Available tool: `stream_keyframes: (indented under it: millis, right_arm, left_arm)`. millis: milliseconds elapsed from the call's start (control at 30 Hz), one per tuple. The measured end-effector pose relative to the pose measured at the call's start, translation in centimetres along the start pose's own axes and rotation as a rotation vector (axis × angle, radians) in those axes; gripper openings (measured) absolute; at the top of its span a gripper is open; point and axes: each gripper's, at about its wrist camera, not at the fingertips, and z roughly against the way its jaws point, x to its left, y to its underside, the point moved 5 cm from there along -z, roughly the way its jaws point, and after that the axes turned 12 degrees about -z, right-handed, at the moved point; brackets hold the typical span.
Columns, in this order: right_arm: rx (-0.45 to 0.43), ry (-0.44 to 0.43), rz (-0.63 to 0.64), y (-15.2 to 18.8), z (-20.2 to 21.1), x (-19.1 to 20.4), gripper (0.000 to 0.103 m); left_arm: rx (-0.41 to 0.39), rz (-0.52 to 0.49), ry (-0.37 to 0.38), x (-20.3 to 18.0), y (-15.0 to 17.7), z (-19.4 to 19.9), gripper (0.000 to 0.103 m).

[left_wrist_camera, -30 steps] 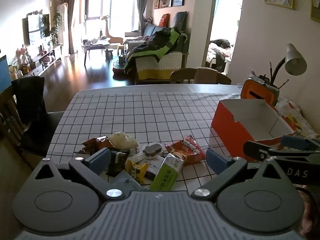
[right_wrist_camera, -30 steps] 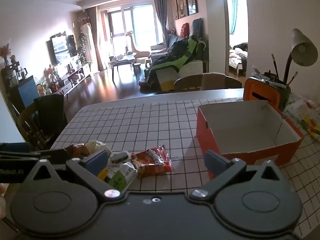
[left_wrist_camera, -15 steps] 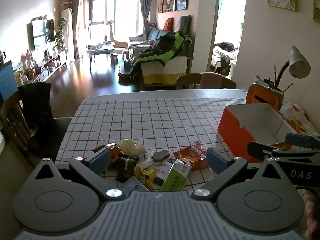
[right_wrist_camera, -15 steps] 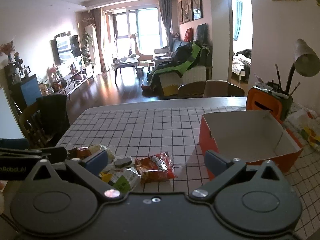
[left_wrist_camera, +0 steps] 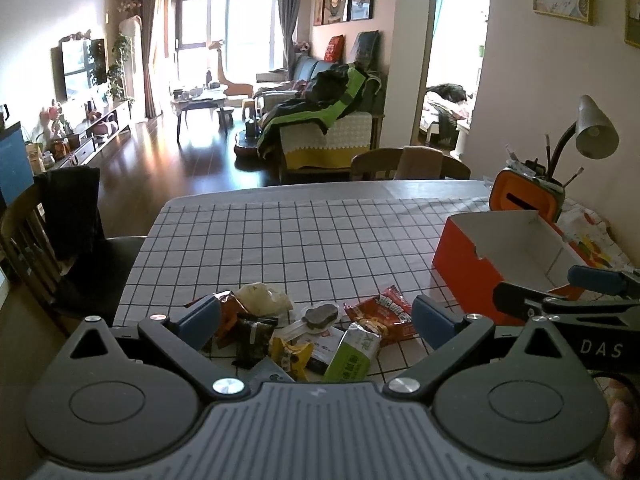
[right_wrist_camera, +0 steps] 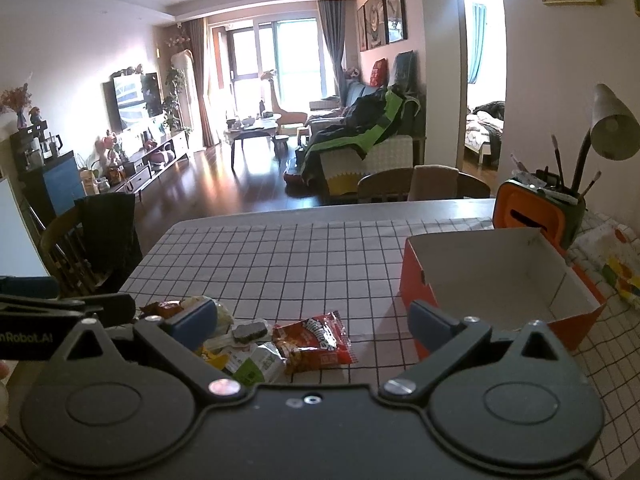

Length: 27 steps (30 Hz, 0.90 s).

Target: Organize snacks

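Leftmost, the left gripper (left_wrist_camera: pixel 316 316) is hovering low over the near edge of the counter (left_wrist_camera: pixel 320 236), its blue-padded jaws standing wide apart and holding nothing. Between and just beyond those jaws, the snack pile is lying on the checked cloth: an orange-brown packet (left_wrist_camera: pixel 230 312) is sitting at the left end, a pale crumpled bag (left_wrist_camera: pixel 262 298) is resting just behind it, and a dark wrapped packet (left_wrist_camera: pixel 254 336) is leaning in front. Next, a yellow packet (left_wrist_camera: pixel 290 354) and a clear wrapper holding a dark biscuit (left_wrist_camera: pixel 320 314) are overlapping near the middle. A green-and-white pouch (left_wrist_camera: pixel 354 354) is lying tilted beside them, touching the red snack bag (left_wrist_camera: pixel 386 314) at the right end of the pile. Farther right, the right gripper (right_wrist_camera: pixel 312 322) is likewise hovering with its jaws spread and empty, the red snack bag (right_wrist_camera: pixel 316 342) showing between them. Well apart from the pile, an open orange box (left_wrist_camera: pixel 476 260) with a white interior is standing empty on the counter. Behind it, an orange pen holder (left_wrist_camera: pixel 520 200) with brushes is standing beside a desk lamp (left_wrist_camera: pixel 596 134).
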Motion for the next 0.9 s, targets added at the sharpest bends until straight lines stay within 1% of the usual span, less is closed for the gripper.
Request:
stream_keyframes:
  millis: [200, 533, 700, 900]
  right_arm:
    - [0.011, -0.002, -0.006, 0.1, 0.0, -0.1, 0.102]
    - [0.030, 0.005, -0.014, 0.5, 0.1, -0.3, 0.102]
    - [0.049, 0.020, -0.026, 0.8, 0.2, -0.7, 0.102]
    - [0.052, 0.022, -0.031, 0.9, 0.4, -0.7, 0.102]
  left_arm:
    - [0.008, 0.001, 0.005, -0.1, 0.0, -0.1, 0.102]
    - [0.021, 0.008, 0.007, -0.2, 0.8, -0.1, 0.102]
    - [0.024, 0.002, 0.026, -0.6, 1.1, 0.1, 0.102]
    - [0.027, 0.005, 0.028, -0.6, 1.4, 0.2, 0.102]
